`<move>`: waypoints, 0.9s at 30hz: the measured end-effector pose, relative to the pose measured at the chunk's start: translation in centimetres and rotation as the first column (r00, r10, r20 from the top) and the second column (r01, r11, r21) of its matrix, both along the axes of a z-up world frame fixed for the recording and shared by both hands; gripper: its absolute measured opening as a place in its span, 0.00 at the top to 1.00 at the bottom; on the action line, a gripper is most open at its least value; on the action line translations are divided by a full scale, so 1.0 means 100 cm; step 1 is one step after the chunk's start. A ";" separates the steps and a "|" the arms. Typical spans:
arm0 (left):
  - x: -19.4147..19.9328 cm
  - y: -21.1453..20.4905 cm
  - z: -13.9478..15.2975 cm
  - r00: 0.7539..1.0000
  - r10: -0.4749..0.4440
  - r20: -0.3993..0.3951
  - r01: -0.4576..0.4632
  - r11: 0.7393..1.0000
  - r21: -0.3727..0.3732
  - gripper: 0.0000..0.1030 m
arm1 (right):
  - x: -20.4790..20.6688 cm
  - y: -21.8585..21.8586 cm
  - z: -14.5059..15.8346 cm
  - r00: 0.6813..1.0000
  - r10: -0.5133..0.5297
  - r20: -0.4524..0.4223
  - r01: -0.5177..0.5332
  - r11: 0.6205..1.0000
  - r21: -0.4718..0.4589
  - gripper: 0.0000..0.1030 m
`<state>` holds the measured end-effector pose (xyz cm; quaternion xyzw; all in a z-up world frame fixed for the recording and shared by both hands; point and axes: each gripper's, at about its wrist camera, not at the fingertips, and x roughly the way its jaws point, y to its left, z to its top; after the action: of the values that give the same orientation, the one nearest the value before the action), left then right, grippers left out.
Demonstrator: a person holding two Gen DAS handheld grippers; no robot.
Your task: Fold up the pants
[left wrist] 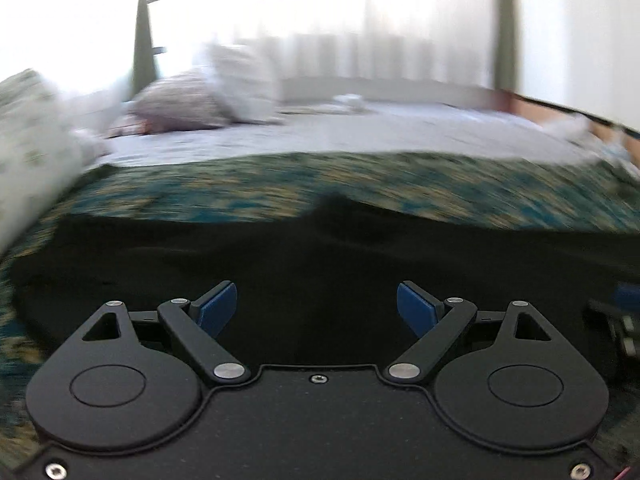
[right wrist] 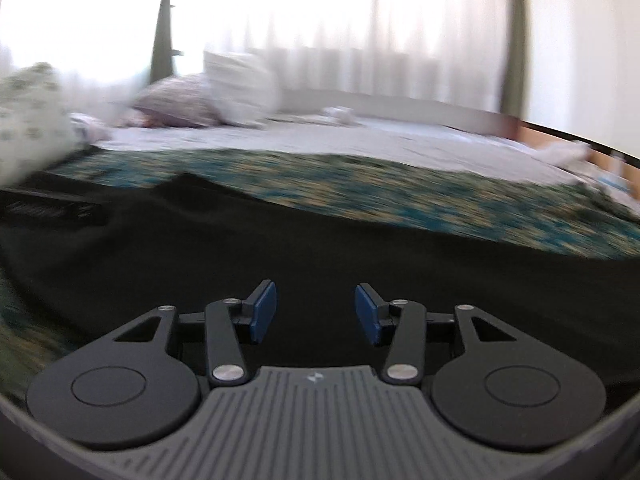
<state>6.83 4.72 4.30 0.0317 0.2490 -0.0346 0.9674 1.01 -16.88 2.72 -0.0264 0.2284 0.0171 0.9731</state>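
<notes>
Black pants point(left wrist: 320, 252) lie spread on a teal and yellow patterned bedspread point(left wrist: 280, 184). My left gripper point(left wrist: 317, 308) is open and empty, low over the near part of the pants. My right gripper point(right wrist: 316, 308) is open and empty, also low over the pants point(right wrist: 280, 240), with a narrower gap between its blue pads. The pants' waistband with a label shows at the far left of the right wrist view point(right wrist: 48, 208). The right gripper also shows at the right edge of the left wrist view point(left wrist: 624, 320). Both views are blurred by motion.
Pillows point(left wrist: 208, 92) and a white patterned pillow point(left wrist: 28, 140) lie at the back left. A pale sheet point(left wrist: 360, 128) covers the bed's far half. White curtains point(right wrist: 360, 20) hang behind. The bed's wooden edge point(right wrist: 560, 136) runs at the right.
</notes>
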 end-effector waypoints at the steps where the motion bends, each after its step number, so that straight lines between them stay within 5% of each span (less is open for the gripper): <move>1: -0.002 -0.011 -0.004 1.000 -0.028 -0.005 0.028 1.000 0.003 0.15 | -0.001 -0.017 -0.003 0.999 -0.039 -0.010 0.038 0.999 -0.010 0.39; 9: -0.004 -0.058 -0.029 0.990 -0.093 -0.108 0.097 0.995 0.025 0.17 | -0.018 -0.146 -0.024 0.943 -0.328 -0.055 0.328 0.945 -0.006 0.39; 16: -0.009 -0.048 -0.038 0.989 -0.081 -0.127 0.082 0.997 0.004 0.16 | -0.046 -0.235 -0.024 0.813 -0.581 -0.018 0.582 0.813 0.038 0.40; 22: -0.006 -0.050 -0.039 0.990 -0.075 -0.122 0.079 0.996 0.034 0.15 | -0.080 -0.263 -0.013 0.693 -0.719 0.048 0.712 0.694 0.106 0.39; 27: -0.004 -0.047 -0.039 0.989 -0.072 -0.129 0.075 0.997 0.019 0.13 | -0.098 -0.268 -0.016 0.672 -0.741 0.017 0.719 0.657 0.228 0.36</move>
<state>6.42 0.04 0.37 0.0502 0.3099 -0.0692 0.9469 -8.78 -43.71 1.13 0.1657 0.1637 -0.3534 0.9060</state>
